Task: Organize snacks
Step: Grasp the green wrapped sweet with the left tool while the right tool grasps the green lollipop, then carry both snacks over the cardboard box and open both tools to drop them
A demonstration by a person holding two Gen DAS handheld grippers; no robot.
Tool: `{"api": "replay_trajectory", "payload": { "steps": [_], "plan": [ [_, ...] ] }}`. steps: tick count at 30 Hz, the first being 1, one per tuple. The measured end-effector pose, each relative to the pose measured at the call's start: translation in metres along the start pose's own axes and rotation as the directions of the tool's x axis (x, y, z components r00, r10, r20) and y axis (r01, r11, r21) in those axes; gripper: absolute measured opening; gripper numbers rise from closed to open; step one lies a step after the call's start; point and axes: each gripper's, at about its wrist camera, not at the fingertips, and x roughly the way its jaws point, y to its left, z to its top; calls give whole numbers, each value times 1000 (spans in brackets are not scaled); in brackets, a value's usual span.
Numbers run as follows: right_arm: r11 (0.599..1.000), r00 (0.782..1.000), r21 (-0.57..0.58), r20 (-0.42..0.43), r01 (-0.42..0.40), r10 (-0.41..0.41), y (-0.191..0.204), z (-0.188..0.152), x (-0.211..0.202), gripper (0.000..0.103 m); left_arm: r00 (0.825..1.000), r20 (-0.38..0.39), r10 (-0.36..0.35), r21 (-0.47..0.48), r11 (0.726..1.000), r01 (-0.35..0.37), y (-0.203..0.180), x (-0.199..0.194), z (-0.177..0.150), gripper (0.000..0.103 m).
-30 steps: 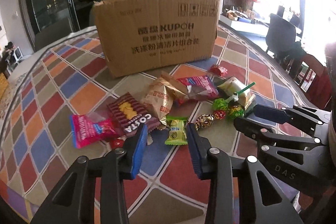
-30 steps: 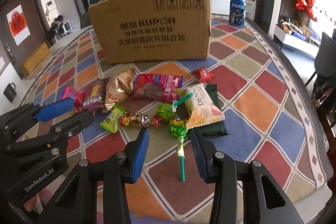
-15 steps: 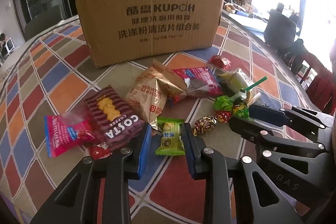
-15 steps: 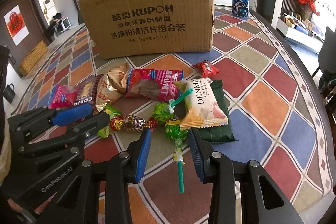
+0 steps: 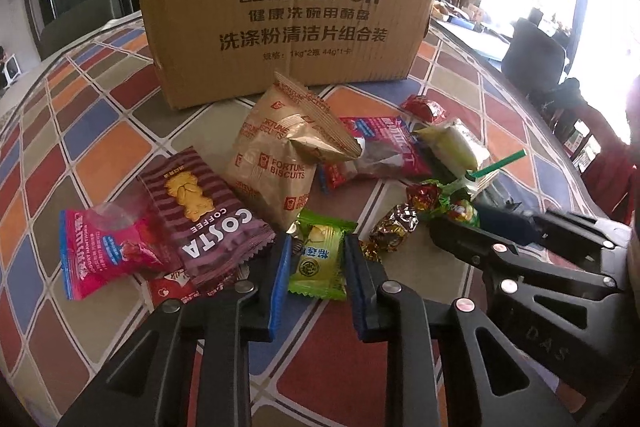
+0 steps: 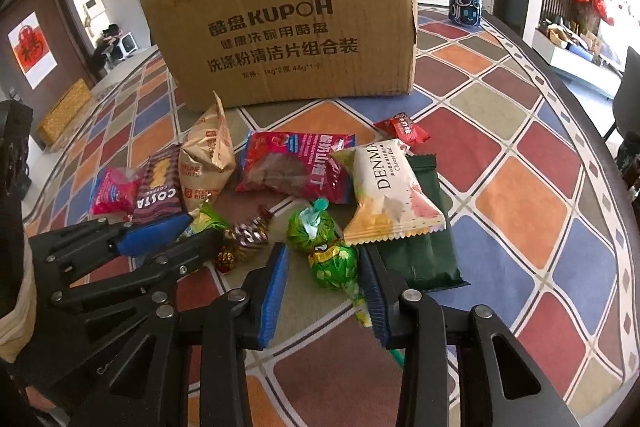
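Closing around a green candy (image 5: 318,261), the left tongs (image 5: 316,287); the right tongs (image 6: 326,291) are shut on a green lollipop (image 6: 334,265).

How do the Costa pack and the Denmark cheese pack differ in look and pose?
The Costa pack is maroon-striped with a biscuit picture; the Denmark pack is white, fading to yellow and pink. The Costa pack lies overlapping a pink packet at the left end of the pile; the Denmark pack lies on a dark green packet at the right end. Both are sealed pillow packs lying flat on the patterned tablecloth.
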Motion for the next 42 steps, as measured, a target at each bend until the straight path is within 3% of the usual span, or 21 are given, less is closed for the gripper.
{"api": "replay_trajectory", "payload": {
  "steps": [7,15,29,36,42],
  "plan": [
    [999,1000,39,2,-18,18,-7,0,-6,26,1000,29,8,9,1000,-8,-4,-12,1,21],
    [999,998,5,47,-35,35,3,-3,-29,26,995,101,25,10,1000,-26,-9,-41,1,21],
    [997,979,-46,195,-56,64,19,11,-78,26,972,232,40,-17,999,-37,-8,-90,16,21],
    [996,954,-92,298,-16,42,27,35,-94,26,944,318,90,-19,996,-88,-1,-109,38,21],
    [996,940,-82,335,-43,68,25,67,-100,26,910,394,133,-13,990,-139,6,-122,66,21]
  ]
}}
